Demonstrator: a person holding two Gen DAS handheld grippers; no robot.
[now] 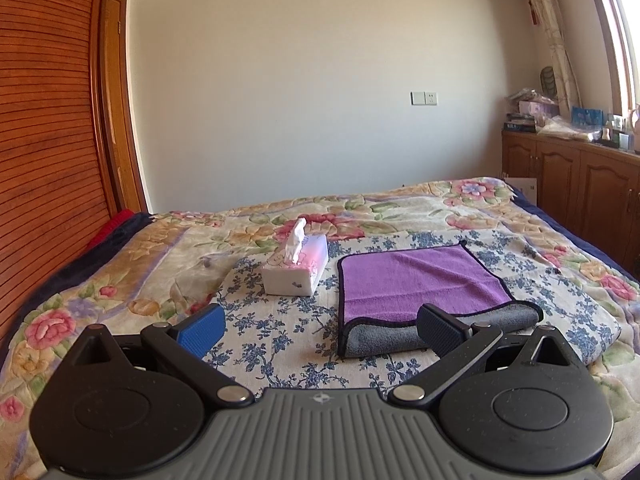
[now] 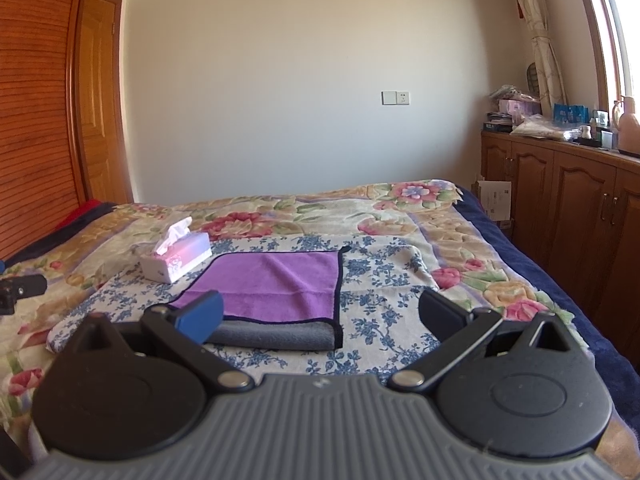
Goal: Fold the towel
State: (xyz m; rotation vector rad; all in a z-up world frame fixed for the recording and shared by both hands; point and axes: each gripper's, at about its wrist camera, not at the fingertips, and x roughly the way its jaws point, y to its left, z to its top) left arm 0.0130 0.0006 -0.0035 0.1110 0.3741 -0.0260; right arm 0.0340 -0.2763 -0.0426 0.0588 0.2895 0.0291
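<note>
A purple towel (image 1: 420, 280) with a dark hem and grey underside lies folded over on the blue-flowered cloth on the bed; its grey fold faces me. It also shows in the right wrist view (image 2: 280, 284). My left gripper (image 1: 320, 332) is open and empty, just short of the towel's near left corner, its right finger over the grey edge. My right gripper (image 2: 320, 316) is open and empty, in front of the towel's near right corner, its left finger over the grey edge.
A white and pink tissue box (image 1: 296, 268) stands left of the towel, also in the right wrist view (image 2: 176, 260). The floral blanket (image 1: 120, 272) covers the bed. Wooden cabinets (image 2: 580, 208) with clutter stand at the right, a slatted wooden headboard (image 1: 44, 140) at the left.
</note>
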